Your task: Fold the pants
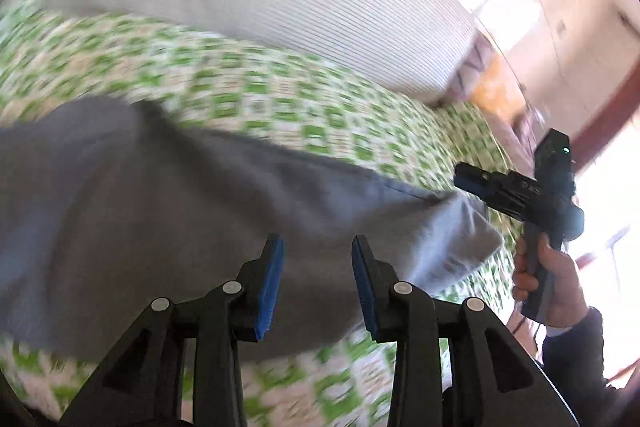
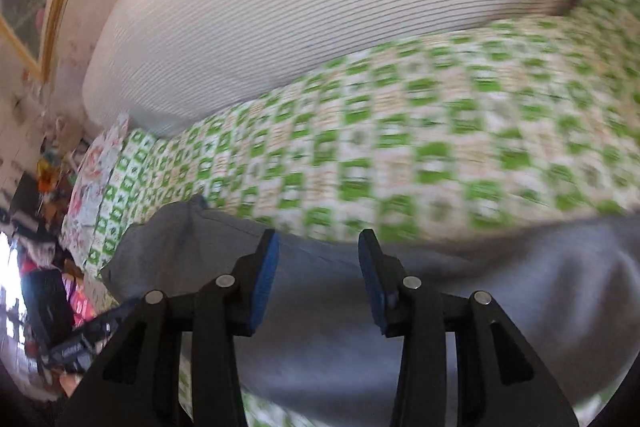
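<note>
Both pairs of blue-padded fingers [image 1: 272, 283] stand apart with nothing between them: left gripper [image 1: 318, 285] and right gripper [image 2: 318, 281] hover over the grey pants [image 1: 180, 207], which lie on the green-checked bedsheet [image 1: 280, 99]. Motion blur hides the pants' folds; their hem reaches the bed's edge. A striped pillow [image 2: 300, 7] lies beyond.

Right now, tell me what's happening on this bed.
A person with a handheld gripper in each hand is working on grey pants spread across a green-checked bedsheet, below a white striped pillow. Both the left gripper and the right gripper are open above the fabric, gripping nothing. The views are blurred, so how far the folding has gone is unclear.
</note>
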